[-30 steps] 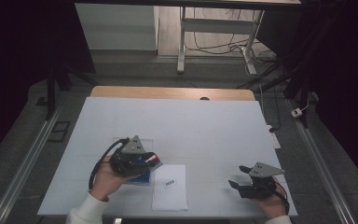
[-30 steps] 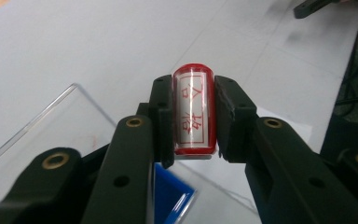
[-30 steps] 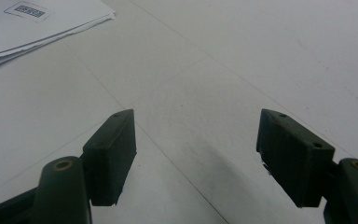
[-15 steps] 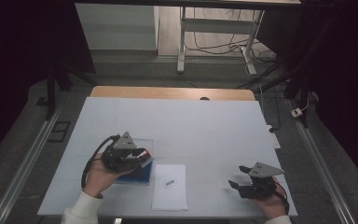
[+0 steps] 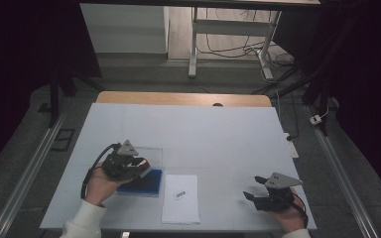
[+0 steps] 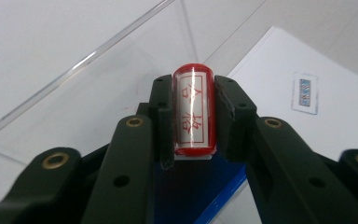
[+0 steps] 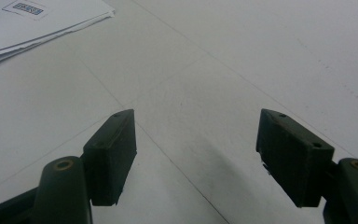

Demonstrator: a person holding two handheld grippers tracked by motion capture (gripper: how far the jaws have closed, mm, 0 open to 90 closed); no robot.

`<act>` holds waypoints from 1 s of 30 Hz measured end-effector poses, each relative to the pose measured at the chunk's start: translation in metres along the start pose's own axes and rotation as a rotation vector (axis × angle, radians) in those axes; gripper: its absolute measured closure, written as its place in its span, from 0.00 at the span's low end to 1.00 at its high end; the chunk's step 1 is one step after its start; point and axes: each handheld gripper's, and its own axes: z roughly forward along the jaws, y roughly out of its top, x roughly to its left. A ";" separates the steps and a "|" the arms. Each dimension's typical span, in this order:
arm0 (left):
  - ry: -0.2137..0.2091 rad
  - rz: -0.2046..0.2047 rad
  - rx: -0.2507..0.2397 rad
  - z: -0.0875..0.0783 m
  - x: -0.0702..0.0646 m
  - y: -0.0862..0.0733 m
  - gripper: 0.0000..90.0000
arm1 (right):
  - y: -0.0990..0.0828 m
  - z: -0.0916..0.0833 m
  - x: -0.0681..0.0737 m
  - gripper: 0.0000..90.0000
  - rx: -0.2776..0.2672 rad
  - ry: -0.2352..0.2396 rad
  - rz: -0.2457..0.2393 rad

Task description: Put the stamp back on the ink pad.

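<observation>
A red cylindrical stamp (image 6: 194,112) with red characters on a white label sits between the jaws of my left gripper (image 5: 137,164), which is shut on it. The stamp hangs just above a blue ink pad (image 5: 143,182), near the pad's left end. A clear lid (image 5: 151,153) lies behind the pad; in the left gripper view it is the clear sheet (image 6: 88,98). My right gripper (image 5: 256,190) rests near the table's front right, and its jaws stand wide open over bare table (image 7: 196,154).
A stack of white paper (image 5: 181,203) with a small barcode label (image 5: 180,194) lies right of the pad. The white table top (image 5: 218,139) stretches back to a wooden edge (image 5: 178,98). Table legs and cables stand on the floor beyond.
My left gripper has drifted a little to the left with the stamp held in it. The right gripper has stayed in place.
</observation>
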 end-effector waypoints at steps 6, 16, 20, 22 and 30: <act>-0.007 -0.012 0.040 0.007 0.003 -0.005 0.78 | 0.000 0.001 0.000 0.32 0.001 -0.003 -0.003; 0.000 -0.008 0.107 0.015 0.001 -0.017 0.78 | 0.000 0.001 0.000 0.32 0.001 -0.002 -0.004; 0.000 -0.008 0.107 0.016 0.001 -0.019 0.77 | 0.000 0.001 0.000 0.32 0.002 -0.003 -0.003; 0.000 -0.007 0.103 0.016 0.000 -0.019 0.77 | 0.000 0.001 0.000 0.32 0.003 -0.002 -0.003; 0.014 -0.027 0.005 0.007 0.000 -0.021 0.44 | 0.000 0.001 0.000 0.32 0.003 0.001 0.002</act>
